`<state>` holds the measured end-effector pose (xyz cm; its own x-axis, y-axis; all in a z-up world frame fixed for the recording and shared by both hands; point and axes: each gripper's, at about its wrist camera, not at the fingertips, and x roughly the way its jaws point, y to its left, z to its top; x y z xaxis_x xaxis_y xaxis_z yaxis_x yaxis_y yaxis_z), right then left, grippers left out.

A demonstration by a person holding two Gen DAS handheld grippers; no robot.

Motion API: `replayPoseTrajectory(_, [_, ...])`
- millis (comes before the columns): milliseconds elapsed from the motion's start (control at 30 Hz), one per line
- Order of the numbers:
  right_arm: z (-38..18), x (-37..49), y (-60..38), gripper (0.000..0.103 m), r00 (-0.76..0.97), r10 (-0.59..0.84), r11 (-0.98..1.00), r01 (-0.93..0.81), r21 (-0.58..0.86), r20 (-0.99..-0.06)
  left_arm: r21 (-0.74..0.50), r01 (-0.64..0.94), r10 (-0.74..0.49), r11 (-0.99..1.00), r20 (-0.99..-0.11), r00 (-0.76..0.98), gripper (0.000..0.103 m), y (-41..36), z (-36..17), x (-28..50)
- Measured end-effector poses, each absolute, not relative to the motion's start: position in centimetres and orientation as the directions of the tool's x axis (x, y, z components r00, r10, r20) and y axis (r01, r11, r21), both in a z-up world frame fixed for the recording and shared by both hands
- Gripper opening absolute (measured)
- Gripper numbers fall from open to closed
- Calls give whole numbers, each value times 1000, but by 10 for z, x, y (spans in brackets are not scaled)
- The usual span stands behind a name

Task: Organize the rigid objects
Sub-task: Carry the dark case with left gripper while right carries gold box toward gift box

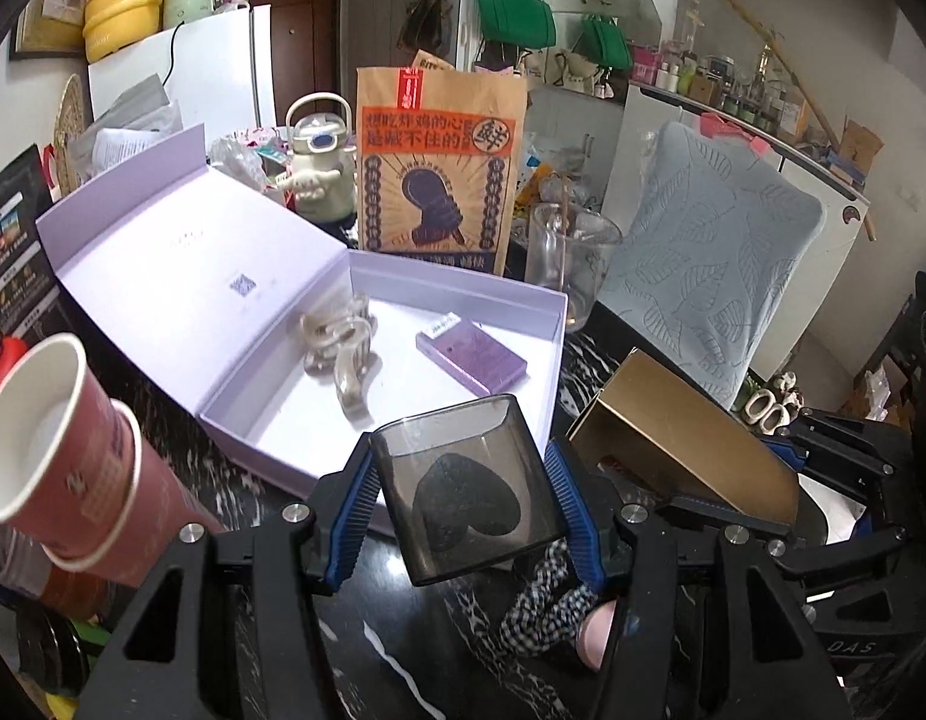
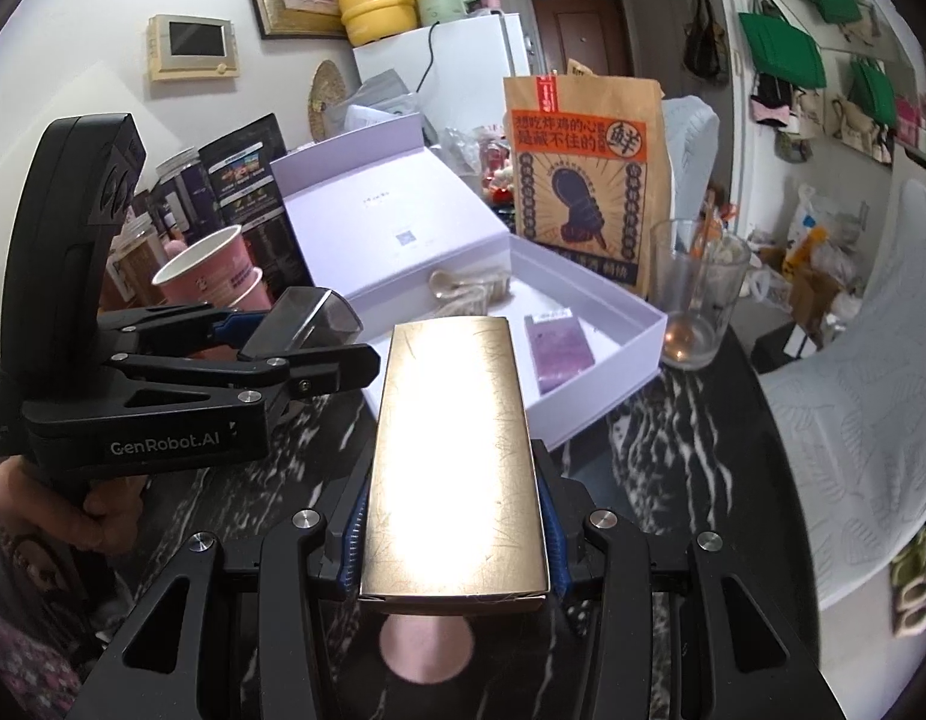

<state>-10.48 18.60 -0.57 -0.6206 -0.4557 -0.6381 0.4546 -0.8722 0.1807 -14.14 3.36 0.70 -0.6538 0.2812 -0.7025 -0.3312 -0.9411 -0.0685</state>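
Note:
My left gripper (image 1: 469,504) is shut on a smoky translucent case (image 1: 469,486) with a dark heart shape inside, held just in front of the open lilac box (image 1: 402,276). My right gripper (image 2: 453,540) is shut on a long gold box (image 2: 453,444), also seen as the gold box (image 1: 691,444) at the right of the left wrist view. From the right wrist view, the left gripper (image 2: 306,330) and its case (image 2: 309,318) hang beside the lilac box (image 2: 589,402). Inside the box lie a clear hair clip (image 1: 342,348) and a purple card pack (image 1: 472,354).
Stacked pink paper cups (image 1: 60,444) stand at the left. A glass cup (image 1: 568,258) and a brown paper bag (image 1: 435,168) stand behind the box. A checked scrunchie (image 1: 547,600) and a pink round item (image 2: 426,648) lie on the dark marble table (image 2: 673,468).

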Motion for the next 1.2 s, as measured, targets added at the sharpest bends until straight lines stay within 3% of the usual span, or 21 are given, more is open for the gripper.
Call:
replayPoseTrajectory(600, [19,-159,188,45,-641,-450,-867,479,134,-622,-23,-296,234,-955,-671,-704,55,33,29,-193])
replayPoseTrajectory(1200, [17,-218,174,45,-642,-433,-868,485,102,-633,-10,-239,183,-971,-675,-715,55,29,17,-252])
